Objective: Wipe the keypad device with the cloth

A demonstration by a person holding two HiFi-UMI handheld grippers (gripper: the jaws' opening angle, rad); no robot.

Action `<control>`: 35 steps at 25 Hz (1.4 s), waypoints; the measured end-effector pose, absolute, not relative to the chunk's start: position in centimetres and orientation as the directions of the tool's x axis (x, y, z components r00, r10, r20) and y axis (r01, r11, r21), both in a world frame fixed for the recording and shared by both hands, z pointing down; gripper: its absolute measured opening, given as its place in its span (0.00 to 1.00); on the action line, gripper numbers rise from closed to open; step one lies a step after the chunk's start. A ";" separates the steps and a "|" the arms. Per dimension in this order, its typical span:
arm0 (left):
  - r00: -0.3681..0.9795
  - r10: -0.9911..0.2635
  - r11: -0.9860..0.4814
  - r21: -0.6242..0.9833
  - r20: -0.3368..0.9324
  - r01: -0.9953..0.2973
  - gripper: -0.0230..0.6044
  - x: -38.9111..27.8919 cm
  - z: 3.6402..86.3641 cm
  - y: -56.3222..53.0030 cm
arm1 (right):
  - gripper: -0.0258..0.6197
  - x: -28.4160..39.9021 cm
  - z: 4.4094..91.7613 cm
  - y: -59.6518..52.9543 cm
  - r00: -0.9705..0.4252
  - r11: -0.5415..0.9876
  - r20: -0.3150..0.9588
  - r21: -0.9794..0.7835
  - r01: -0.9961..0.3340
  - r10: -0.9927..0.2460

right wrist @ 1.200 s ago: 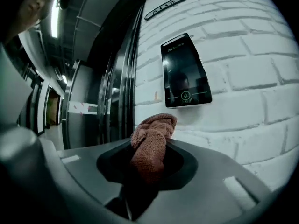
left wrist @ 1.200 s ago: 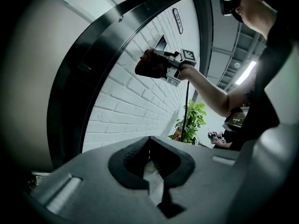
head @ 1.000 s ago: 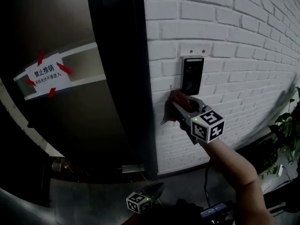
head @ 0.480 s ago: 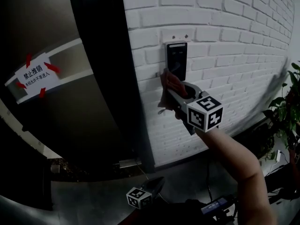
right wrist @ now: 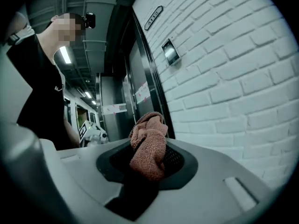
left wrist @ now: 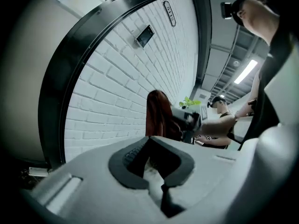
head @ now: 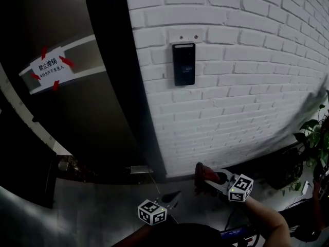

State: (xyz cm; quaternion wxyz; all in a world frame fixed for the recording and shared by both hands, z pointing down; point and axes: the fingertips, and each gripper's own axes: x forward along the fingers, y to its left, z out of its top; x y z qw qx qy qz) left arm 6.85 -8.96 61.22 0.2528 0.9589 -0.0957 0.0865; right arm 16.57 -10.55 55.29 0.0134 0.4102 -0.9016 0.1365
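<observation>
Covering R gripper (right wrist: 148, 168) tips: bunched cloth (right wrist: 149, 146)

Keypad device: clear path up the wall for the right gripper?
Free: bare brick wall between keypad device and right gripper, which holds the cloth low down; also wall right of the keypad toward the plant. Tight: dark door frame just left of it, left gripper low.

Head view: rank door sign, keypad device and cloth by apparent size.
Largest: door sign and keypad device. They look about alike, the sign wider and the keypad taller, so I won't rank them.
Smallest: cloth, even though it's nearer the camera than the wall.
</observation>
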 end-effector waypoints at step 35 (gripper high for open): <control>0.959 -0.176 -0.863 0.433 0.222 -0.259 0.04 -1.6 64.9 4.9 | 0.22 4.8 66.5 8.7 -0.612 0.527 0.093 -0.418 -0.740 -0.786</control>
